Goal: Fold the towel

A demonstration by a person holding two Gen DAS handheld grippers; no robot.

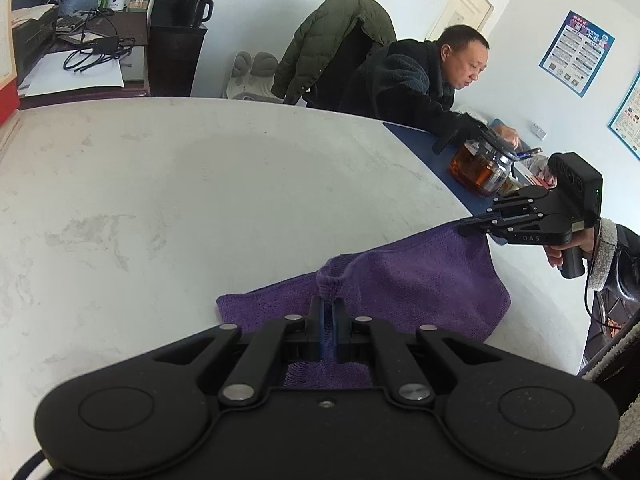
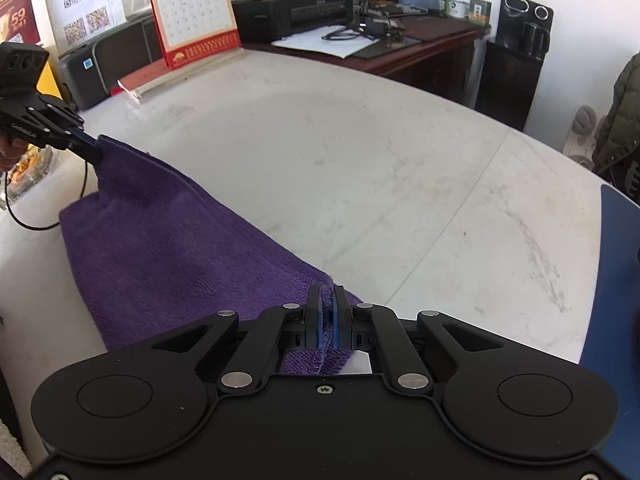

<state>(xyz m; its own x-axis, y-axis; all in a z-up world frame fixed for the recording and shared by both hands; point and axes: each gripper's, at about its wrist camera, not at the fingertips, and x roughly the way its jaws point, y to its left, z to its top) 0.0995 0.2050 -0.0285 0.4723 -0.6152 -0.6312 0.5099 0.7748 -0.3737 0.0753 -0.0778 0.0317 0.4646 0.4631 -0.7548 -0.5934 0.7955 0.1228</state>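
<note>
A purple towel [image 1: 420, 280] hangs stretched between both grippers above the near edge of the white marble table [image 1: 200, 184]. My left gripper [image 1: 328, 308] is shut on one top corner, the cloth bunched between its blue pads. In the left wrist view, my right gripper [image 1: 466, 225] pinches the opposite corner at the right. The right wrist view shows the towel [image 2: 160, 240] running from my right gripper [image 2: 328, 312], shut on its corner, up to the left gripper [image 2: 94, 154] at the far left. The towel's lower part drapes onto the table edge.
A person in a dark jacket sits at the far right by a glass teapot [image 1: 484, 168] on a blue mat [image 1: 424, 140]. A desk calendar [image 2: 192, 12] and a printer [image 2: 296, 12] stand along the table's far side. A dark desk [image 2: 420, 40] stands beyond.
</note>
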